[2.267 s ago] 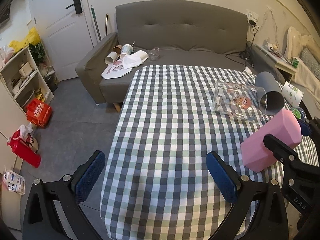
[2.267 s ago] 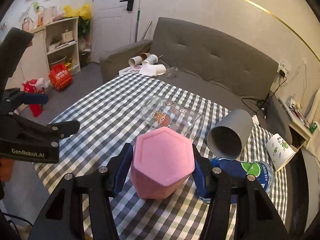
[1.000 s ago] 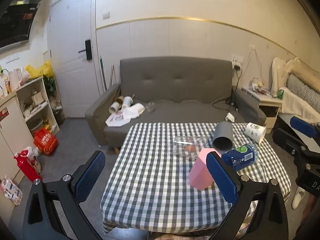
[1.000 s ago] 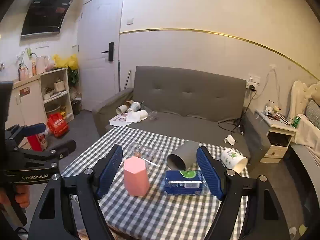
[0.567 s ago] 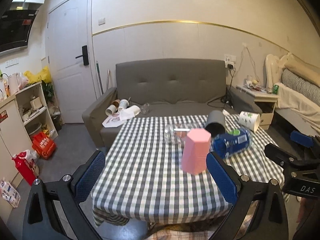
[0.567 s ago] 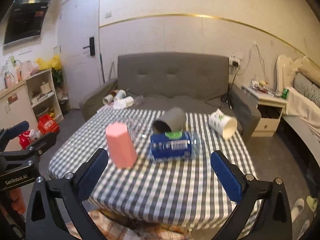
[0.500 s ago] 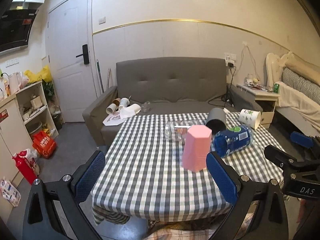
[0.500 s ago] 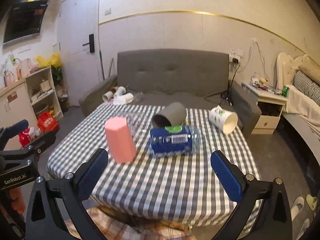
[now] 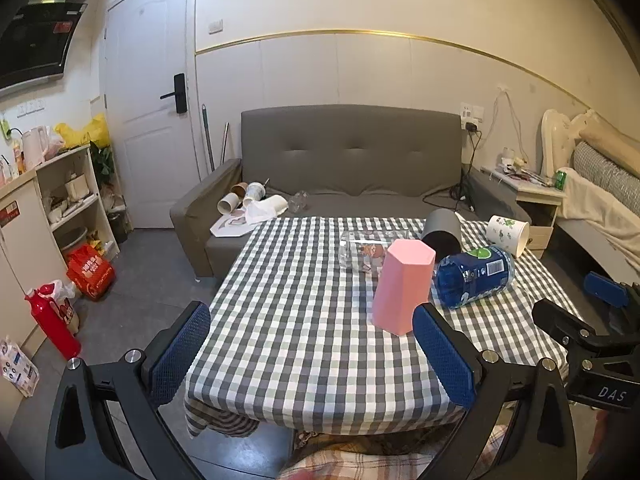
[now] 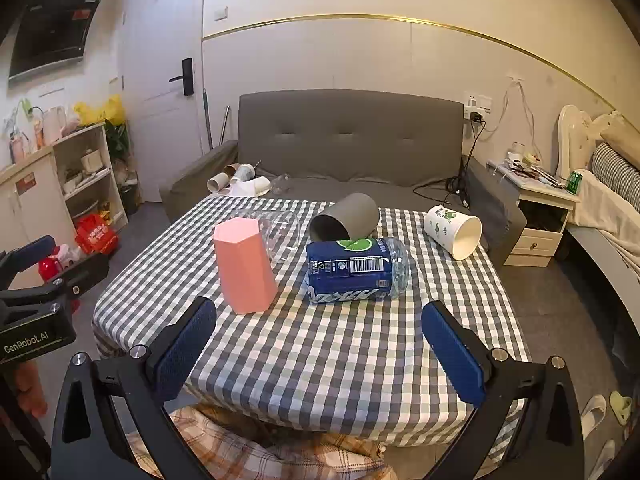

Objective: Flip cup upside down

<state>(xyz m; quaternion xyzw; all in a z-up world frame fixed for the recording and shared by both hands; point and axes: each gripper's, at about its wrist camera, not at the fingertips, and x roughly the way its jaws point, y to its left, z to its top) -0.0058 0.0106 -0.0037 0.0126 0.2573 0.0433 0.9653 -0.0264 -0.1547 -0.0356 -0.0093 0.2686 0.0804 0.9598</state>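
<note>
A pink hexagonal cup stands mouth-down on the checked table, closed base up, leaning slightly. My left gripper is open and empty, held back from the table's near edge. My right gripper is open and empty, also drawn back over the near edge, with the pink cup ahead to its left. Neither gripper touches the cup.
Behind the pink cup lie a clear glass cup, a grey cup, a blue-labelled bottle and a white paper cup, all on their sides. A grey sofa stands behind the table, shelves at the left.
The right gripper, earlier shut on the pink cup, has let it go; the cup now stands mouth-down. Both grippers have pulled back from the table and stay open.
</note>
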